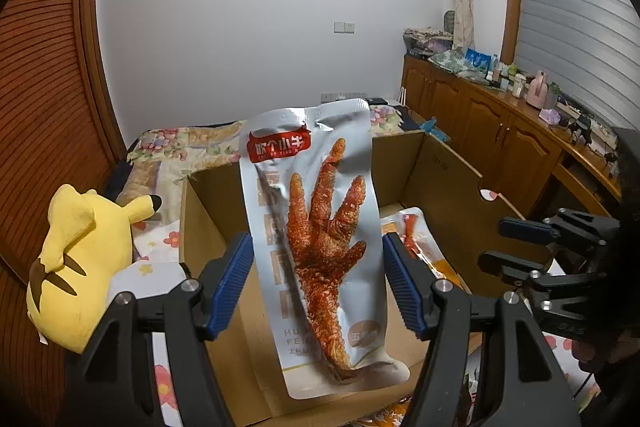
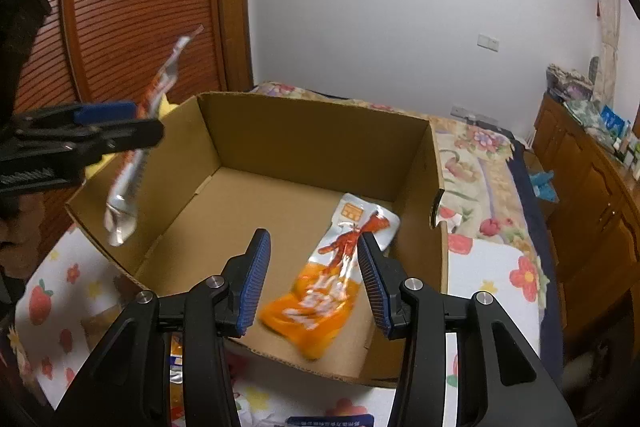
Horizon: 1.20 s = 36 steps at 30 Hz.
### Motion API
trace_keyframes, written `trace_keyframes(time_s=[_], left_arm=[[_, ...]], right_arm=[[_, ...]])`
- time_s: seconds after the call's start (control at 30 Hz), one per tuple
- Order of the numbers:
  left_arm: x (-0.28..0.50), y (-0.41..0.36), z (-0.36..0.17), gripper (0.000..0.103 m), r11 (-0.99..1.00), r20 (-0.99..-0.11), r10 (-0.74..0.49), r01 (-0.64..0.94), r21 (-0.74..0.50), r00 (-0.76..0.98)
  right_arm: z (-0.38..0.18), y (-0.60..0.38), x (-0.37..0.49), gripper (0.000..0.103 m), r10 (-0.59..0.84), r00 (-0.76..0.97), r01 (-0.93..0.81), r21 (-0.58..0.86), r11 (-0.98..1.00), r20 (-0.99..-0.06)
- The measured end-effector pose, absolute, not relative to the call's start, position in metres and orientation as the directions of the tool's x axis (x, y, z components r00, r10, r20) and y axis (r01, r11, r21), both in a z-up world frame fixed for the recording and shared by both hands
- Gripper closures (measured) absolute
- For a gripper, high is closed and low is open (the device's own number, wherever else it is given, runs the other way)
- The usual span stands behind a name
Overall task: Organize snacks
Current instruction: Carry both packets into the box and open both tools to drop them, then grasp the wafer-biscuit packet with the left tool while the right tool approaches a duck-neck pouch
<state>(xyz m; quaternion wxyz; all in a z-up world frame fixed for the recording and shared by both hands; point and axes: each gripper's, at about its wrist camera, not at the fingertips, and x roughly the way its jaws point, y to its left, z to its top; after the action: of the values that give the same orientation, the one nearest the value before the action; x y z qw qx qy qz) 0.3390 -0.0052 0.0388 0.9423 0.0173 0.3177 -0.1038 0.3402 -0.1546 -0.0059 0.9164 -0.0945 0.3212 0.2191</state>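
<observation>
Two claws over open brown cardboard box [image 2: 320, 147], left claw [image 1: 316, 283] clamping silver chicken-foot snack packet [image 1: 316, 227], right claw [image 2: 312, 279] empty, partly spread, above orange snack packet [image 2: 320, 303] on box floor.

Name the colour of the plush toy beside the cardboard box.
Yellow, with brown stripes and a black ear tip; the plush toy shows best in the left wrist view.

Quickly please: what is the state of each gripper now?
Left gripper: closed on the silver chicken-foot packet.
Right gripper: open, empty, above the orange packet in the box.
</observation>
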Motion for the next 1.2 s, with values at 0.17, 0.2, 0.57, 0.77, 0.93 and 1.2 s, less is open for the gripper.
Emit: trace_keyframes(time_s=[0.17, 0.2, 0.57, 0.77, 0.93, 1.2], left_arm=[[0.345, -0.011, 0.028, 0.036, 0.978, -0.635, -0.169, 0.209, -0.013, 0.754], [0.345, -0.01, 0.027, 0.036, 0.978, -0.633, -0.169, 0.21, -0.011, 0.755], [0.306, -0.011, 0.03, 0.034, 0.97, -0.606, -0.207, 0.24, -0.027, 0.768], [0.256, -0.005, 0.034, 0.034, 0.961, -0.575, -0.245, 0.275, -0.037, 0.781], [0.218, 0.0, 0.03, 0.033, 0.954, -0.56, -0.265, 0.298, -0.033, 0.785], [0.19, 0.004, 0.004, 0.033, 0.953, -0.591, -0.252, 0.304, -0.012, 0.767]], right_arm=[[-0.001, -0.156, 0.328, 0.057, 0.358, 0.704, -0.47, -0.024, 0.882, -0.613], [-0.001, -0.157, 0.325, 0.056, 0.362, 0.705, -0.472, -0.023, 0.881, -0.61], [0.008, -0.172, 0.282, 0.053, 0.389, 0.719, -0.476, -0.001, 0.879, -0.576], [0.002, -0.186, 0.247, 0.049, 0.377, 0.736, -0.453, 0.006, 0.892, -0.562], [-0.024, -0.2, 0.232, 0.045, 0.338, 0.729, -0.415, 0.009, 0.91, -0.595], [-0.061, -0.217, 0.222, 0.045, 0.273, 0.708, -0.356, 0.004, 0.934, -0.651]])
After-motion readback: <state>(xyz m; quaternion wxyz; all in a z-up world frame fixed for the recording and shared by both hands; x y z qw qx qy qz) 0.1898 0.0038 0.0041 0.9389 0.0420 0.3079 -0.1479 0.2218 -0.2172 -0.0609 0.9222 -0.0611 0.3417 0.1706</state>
